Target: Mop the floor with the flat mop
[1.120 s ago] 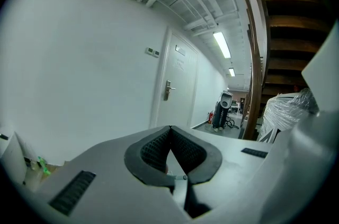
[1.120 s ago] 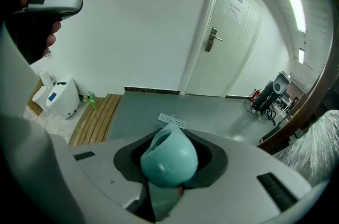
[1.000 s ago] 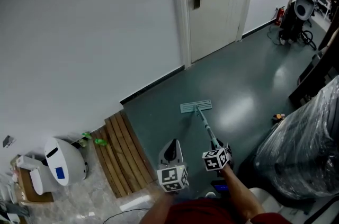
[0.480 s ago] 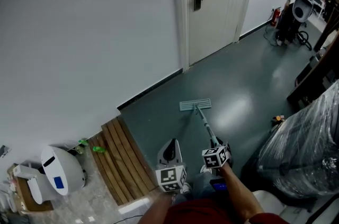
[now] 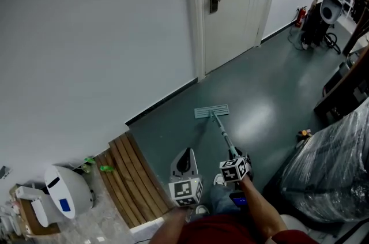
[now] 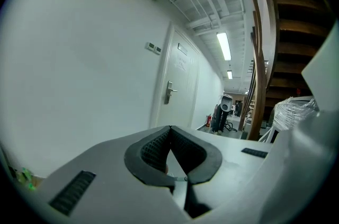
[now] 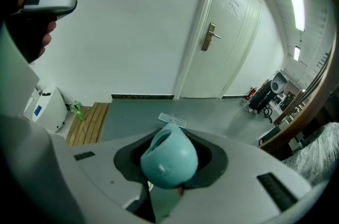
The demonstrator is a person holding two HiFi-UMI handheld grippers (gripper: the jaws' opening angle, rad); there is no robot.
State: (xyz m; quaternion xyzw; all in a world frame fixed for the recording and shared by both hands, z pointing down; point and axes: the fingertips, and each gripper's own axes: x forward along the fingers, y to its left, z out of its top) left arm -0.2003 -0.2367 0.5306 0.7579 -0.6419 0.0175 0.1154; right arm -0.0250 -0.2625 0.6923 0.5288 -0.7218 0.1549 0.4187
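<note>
The right claw (image 7: 168, 164) is clamped on the teal end of the mop handle (image 5: 222, 133); the left claw (image 6: 172, 159) is closed, empty. The mop head (image 5: 211, 112) lies flat on the floor (image 5: 271, 87), frame centre. Steered one-handed, it may twist and lift.

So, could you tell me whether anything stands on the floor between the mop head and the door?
Nothing visible does. The mop head lies on bare grey floor, and the stretch up to the door shows no object. The wooden slats lie to its left, the plastic-wrapped bundle to its right.
</note>
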